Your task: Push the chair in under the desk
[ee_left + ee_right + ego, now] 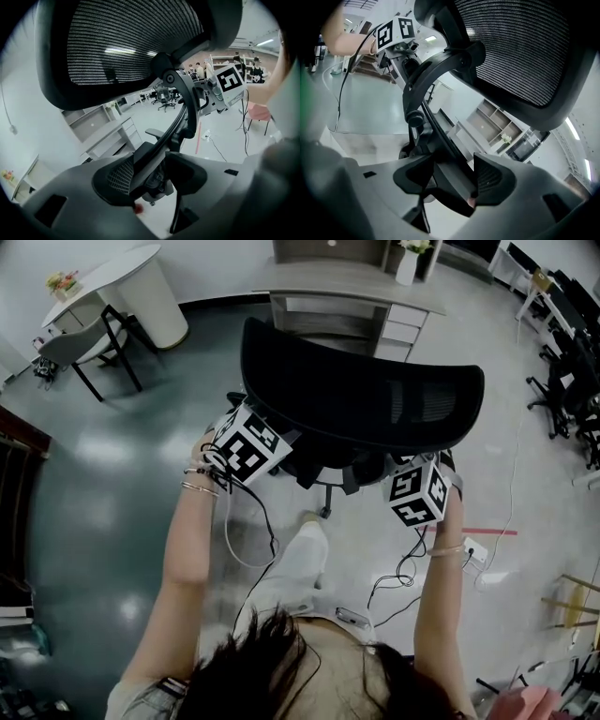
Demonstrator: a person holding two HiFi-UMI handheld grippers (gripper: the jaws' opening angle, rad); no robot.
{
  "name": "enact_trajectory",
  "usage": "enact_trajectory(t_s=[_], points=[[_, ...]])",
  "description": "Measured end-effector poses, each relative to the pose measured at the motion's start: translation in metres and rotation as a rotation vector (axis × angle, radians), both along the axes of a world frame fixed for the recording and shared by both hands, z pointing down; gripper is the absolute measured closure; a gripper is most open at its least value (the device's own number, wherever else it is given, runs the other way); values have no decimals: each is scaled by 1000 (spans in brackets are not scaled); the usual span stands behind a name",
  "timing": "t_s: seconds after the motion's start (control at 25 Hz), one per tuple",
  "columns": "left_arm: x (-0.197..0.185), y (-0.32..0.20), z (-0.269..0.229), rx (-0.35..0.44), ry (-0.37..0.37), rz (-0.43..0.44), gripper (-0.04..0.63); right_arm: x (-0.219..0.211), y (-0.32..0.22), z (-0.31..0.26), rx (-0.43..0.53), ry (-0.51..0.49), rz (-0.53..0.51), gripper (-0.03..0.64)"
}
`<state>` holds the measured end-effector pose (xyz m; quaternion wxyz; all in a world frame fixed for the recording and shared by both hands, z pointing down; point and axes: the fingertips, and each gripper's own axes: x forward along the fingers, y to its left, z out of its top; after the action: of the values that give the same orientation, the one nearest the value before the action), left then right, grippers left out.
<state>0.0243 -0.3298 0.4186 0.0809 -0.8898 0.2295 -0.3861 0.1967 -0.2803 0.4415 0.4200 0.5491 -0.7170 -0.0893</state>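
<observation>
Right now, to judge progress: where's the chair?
Head view, centre: the chair stands in front of the desk at top centre, its back held by the left gripper and right gripper.

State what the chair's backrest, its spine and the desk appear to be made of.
The backrest is black woven mesh: light shows through. The spine looks like smooth black moulded plastic. The desk is matt grey, flat-panelled, likely laminate board.

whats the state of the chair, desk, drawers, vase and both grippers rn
chair: upright, backrest toward the person, short of the desk, not yet pushed in
desk: ahead of the chair, apart from it
desk drawers: closed
vase: upright on the desk
left gripper: shut on the chair's back frame
right gripper: shut on the chair's back frame
</observation>
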Motion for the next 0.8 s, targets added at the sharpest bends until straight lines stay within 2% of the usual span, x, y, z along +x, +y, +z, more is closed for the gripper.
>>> enact_trajectory(t_s=[0.2, 0.6, 0.8], points=[[9, -10, 0, -1, -10, 18, 379, 9, -11, 0, -7, -5, 7, 365], [36, -37, 2, -3, -26, 21, 380, 36, -42, 1, 20, -24, -53, 362], [38, -39, 1, 3, -26, 20, 380, 39, -49, 0, 19, -32, -79, 360]])
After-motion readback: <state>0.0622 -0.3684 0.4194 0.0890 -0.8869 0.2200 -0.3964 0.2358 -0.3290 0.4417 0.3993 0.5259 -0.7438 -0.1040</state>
